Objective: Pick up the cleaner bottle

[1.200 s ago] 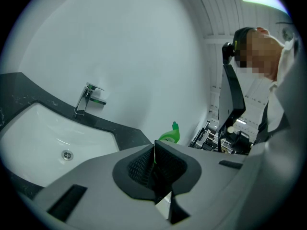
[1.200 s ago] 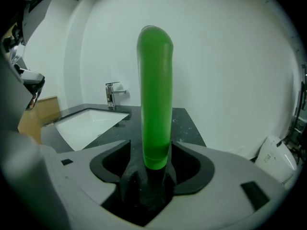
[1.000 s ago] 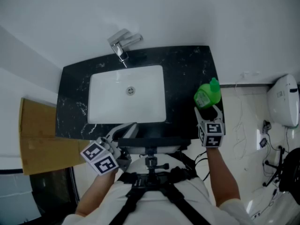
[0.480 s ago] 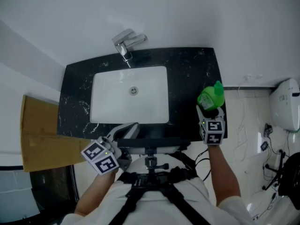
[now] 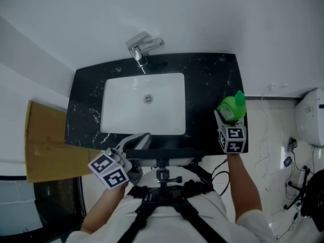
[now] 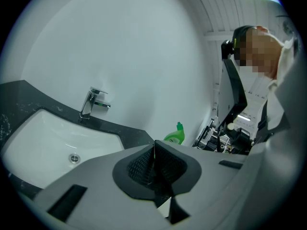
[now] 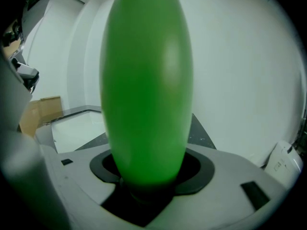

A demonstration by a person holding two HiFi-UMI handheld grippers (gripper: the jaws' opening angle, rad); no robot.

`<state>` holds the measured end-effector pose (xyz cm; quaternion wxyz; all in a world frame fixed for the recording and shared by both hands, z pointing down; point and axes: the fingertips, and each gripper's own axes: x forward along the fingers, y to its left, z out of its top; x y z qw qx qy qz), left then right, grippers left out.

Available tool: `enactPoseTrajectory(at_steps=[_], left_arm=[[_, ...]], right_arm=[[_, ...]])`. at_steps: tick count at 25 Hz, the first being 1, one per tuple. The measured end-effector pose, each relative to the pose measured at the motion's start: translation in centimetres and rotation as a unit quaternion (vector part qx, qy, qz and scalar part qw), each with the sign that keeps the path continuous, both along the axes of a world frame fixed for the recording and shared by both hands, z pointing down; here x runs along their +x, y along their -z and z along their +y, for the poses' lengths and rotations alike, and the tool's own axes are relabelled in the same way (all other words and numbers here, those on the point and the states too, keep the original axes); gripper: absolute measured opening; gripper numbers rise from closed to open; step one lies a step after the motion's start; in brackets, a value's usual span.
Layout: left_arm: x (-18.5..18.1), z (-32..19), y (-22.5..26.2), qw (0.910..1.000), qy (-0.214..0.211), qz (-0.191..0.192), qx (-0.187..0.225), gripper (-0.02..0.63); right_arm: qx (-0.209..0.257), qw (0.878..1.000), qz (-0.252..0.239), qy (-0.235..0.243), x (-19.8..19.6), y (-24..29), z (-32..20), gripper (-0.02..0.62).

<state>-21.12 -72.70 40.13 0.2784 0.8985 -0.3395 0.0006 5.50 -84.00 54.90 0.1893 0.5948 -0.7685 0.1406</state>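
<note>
Our right gripper (image 5: 231,120) clamps the green cleaner bottle (image 5: 230,108), its long axis upright, cap pointing up. Our left gripper (image 5: 135,139) is closed and empty.

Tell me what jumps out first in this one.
The bright green bottle stands out, clamped in the right gripper at the right end of the black counter. Next comes the white sink set in it, with a chrome faucet behind. The left gripper is shut and empty at the counter's front edge.
</note>
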Motion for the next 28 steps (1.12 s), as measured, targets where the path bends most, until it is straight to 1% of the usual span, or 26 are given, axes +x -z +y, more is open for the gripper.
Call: enactPoseTrajectory(at_steps=[10, 13, 19, 25, 28], left_arm=[[0.4, -0.2, -0.2, 1.0000, -0.003, 0.000, -0.006, 0.000], [0.5, -0.2, -0.1, 1.0000, -0.004, 0.002, -0.006, 0.000], [0.7, -0.1, -0.1, 1.0000, -0.007, 0.002, -0.006, 0.000], [0.7, 0.3, -0.1, 1.0000, -0.005, -0.001, -0.005, 0.000], [0.6, 0.5, -0.1, 1.0000, -0.003, -0.003, -0.003, 0.000]], right_arm=[[0.008, 0.999, -0.015, 0.033, -1.0, 0.2, -0.3, 0.275], [0.008, 0.999, -0.015, 0.035, -1.0, 0.2, -0.3, 0.275], [0.009, 1.000, -0.016, 0.023, -0.8, 0.3, -0.6, 0.275], [0.017, 0.999, -0.022, -0.016, -0.1, 0.5, -1.0, 0.275], [0.020, 0.999, -0.025, -0.025, 0.1, 0.7, -1.1, 0.275]])
